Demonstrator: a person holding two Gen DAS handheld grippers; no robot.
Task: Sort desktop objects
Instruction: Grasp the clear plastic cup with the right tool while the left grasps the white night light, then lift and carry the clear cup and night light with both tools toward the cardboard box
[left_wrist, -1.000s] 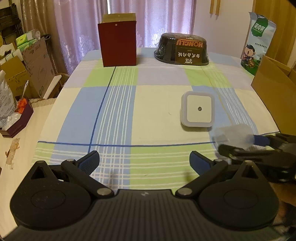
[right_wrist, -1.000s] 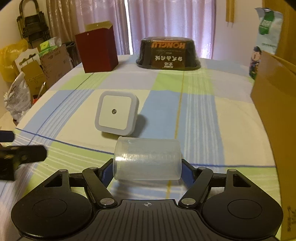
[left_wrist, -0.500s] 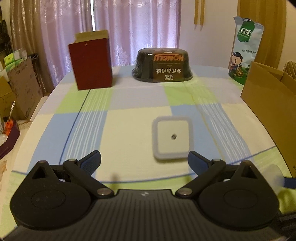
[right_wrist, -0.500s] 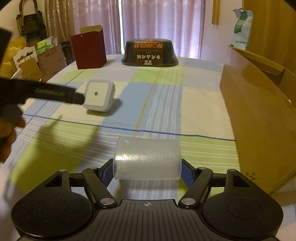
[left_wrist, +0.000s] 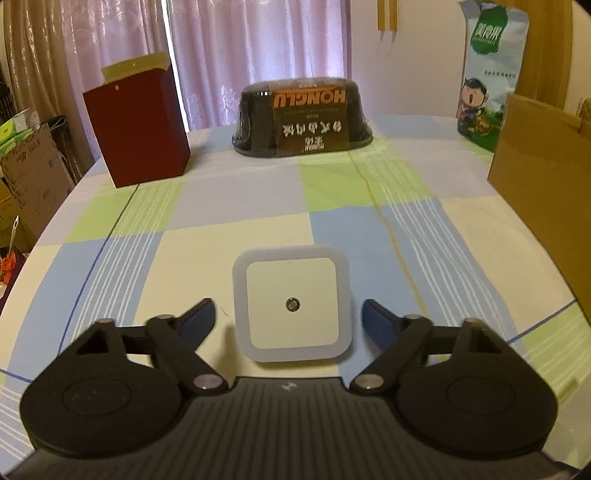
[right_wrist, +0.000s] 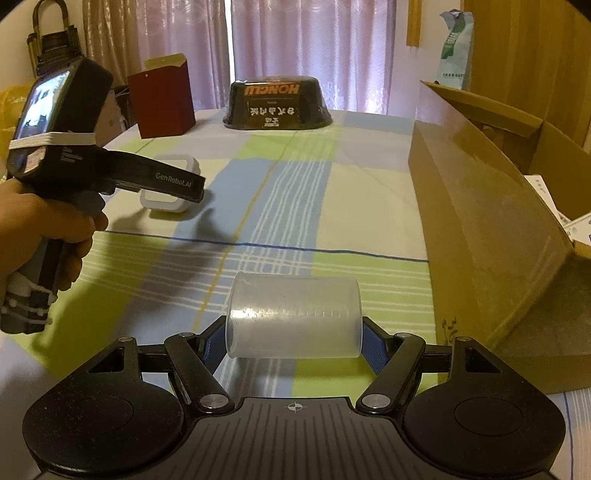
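A white square night light (left_wrist: 291, 304) lies flat on the checked tablecloth, between the spread fingers of my left gripper (left_wrist: 288, 314), which is open with a gap on each side of it. In the right wrist view the same night light (right_wrist: 168, 188) sits partly behind the left gripper's body (right_wrist: 74, 158), held by a hand (right_wrist: 40, 229). My right gripper (right_wrist: 293, 341) is shut on a translucent plastic cup (right_wrist: 293, 317), held sideways above the cloth, left of an open cardboard box (right_wrist: 491, 206).
At the table's far end stand a dark red paper box (left_wrist: 138, 125), a black wrapped bowl pack (left_wrist: 303, 116) and a green snack bag (left_wrist: 487, 74). The cardboard box wall (left_wrist: 546, 184) lines the right edge. Cartons clutter the floor at left.
My left gripper has moved forward and down until its open fingers straddle the night light. My right gripper has pulled back and to the right with the cup, toward the cardboard box.
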